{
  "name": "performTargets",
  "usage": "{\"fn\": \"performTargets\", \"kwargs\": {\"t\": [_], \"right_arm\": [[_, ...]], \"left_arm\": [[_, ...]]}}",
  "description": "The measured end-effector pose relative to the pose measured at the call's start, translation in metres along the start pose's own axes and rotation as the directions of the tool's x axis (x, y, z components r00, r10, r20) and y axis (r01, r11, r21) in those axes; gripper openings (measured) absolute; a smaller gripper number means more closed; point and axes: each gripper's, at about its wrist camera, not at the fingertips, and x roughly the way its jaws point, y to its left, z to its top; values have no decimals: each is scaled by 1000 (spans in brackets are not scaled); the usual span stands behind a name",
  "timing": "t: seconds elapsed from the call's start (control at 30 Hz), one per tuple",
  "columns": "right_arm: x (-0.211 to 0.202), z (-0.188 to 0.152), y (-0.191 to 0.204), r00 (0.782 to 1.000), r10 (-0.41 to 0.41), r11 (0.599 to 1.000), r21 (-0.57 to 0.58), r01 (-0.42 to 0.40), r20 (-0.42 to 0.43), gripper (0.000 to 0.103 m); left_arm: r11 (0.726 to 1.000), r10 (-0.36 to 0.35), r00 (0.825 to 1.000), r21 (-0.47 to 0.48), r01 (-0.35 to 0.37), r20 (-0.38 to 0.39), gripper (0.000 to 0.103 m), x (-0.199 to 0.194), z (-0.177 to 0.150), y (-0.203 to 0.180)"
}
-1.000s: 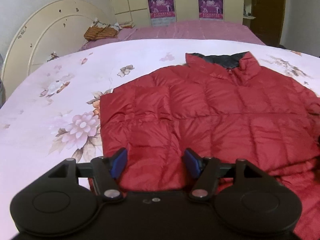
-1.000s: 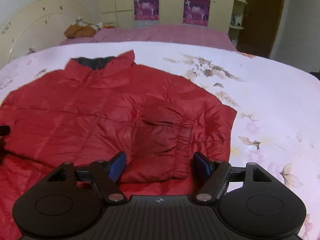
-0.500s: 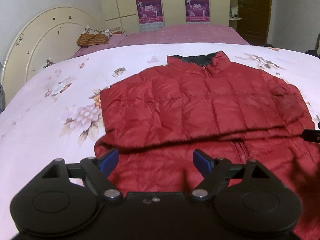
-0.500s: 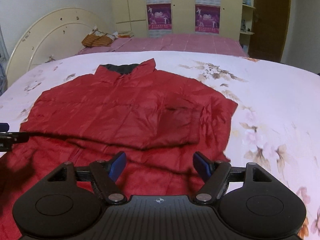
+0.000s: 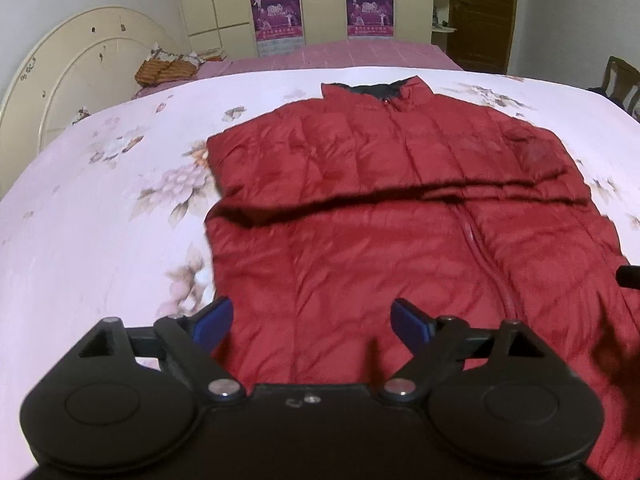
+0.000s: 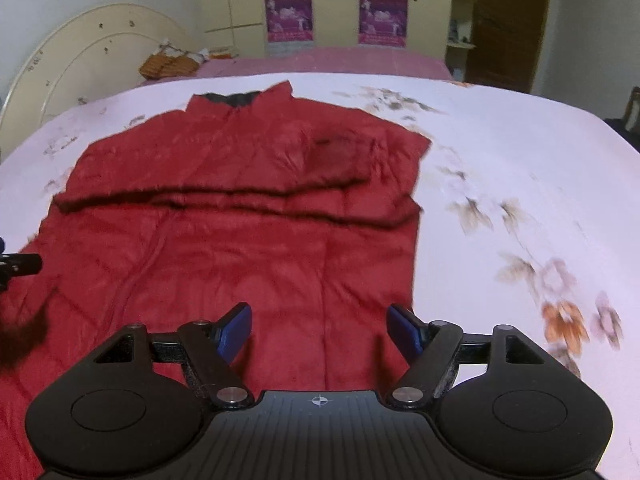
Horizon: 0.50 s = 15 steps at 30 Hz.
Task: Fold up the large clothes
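Free room: we have bare floral bed (image 5: 100,208) sheet open left of the red jacket (image 5: 400,240) and a wide bare stretch to its right (image 6: 520,160). Obstacles: the jacket fills the bed's middle; a cream headboard (image 5: 76,72) bounds the far left, with a brown bundle (image 5: 168,68) beside it.

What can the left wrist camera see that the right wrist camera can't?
Only the left wrist view shows the jacket's zipper and a wooden chair at the right edge. Only the right wrist view shows the orange flower print on the sheet to the right of the jacket. Both show the red puffy jacket lying on the floral bed sheet, the cream headboard, the purple posters, and an open gripper with blue pads: left gripper, right gripper.
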Motion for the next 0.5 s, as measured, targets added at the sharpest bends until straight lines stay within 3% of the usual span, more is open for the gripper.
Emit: {"fn": "performTargets", "kwargs": {"t": [0.17,0.27,0.5], "right_arm": [[-19,-22,3,999,-42,999,16,42,-3,75],[-30,-34,2,998,-67,997,38,67,9,102],[-49,-58,3,995,-97,995,35,97,8,102]], "left_arm": [[1000,-1,1000,0,1,-2,86,-14,-21,14],[1000,2,1000,-5,-2,-6,87,-21,-32,22],[1000,11,1000,-28,-11,-19,90,-36,-60,42]]}}
